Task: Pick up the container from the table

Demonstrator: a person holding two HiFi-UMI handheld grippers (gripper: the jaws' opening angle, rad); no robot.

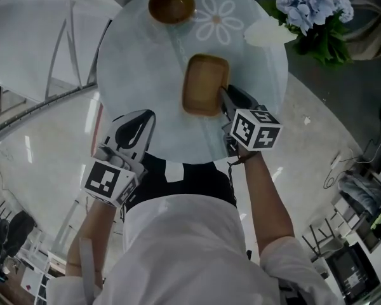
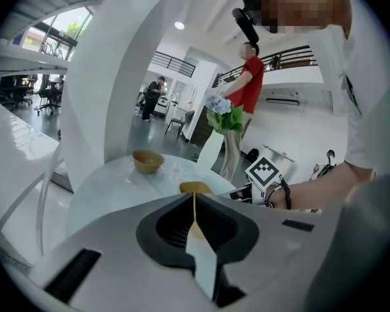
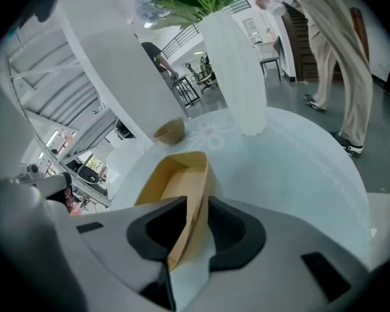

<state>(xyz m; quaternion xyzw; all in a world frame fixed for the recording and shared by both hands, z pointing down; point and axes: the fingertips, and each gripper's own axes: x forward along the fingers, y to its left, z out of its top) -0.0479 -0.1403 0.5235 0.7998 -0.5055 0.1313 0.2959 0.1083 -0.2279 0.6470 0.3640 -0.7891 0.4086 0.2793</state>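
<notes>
Bright atrium, white columns and railings all round, and a round glass table (image 1: 127, 75) at its centre. On the middle of that table lies the container (image 1: 205, 84), a shallow tan rectangular tray, open side up, with its long axis running away from the person and leaning a little to the right. It appears to rest flat on the glass, not yet raised.

The right tongs (image 1: 225, 100) meet it at its near right corner. The right gripper view shows the tray's right long wall (image 3: 175, 181) standing between the two dark pads, one pad inside the tray and one outside, the tongs (image 3: 196, 213) drawn narrow on that wall. They reach along the same line as the tray's length, so the grip sits at one end and most of the tray lies beyond it; a lift from here would likely want a level wrist.

The left tongs (image 1: 143, 121) hang over the table's near edge, well apart from the tray and to its left, pressed together on nothing, as the left gripper view (image 2: 194, 216) confirms. The right hand is plainly the nearer.

Farther off stand a round wooden-coloured bowl (image 1: 171, 5) at the far edge and a white vase (image 1: 270, 32) of blue flowers (image 1: 308, 2) at the far right.
</notes>
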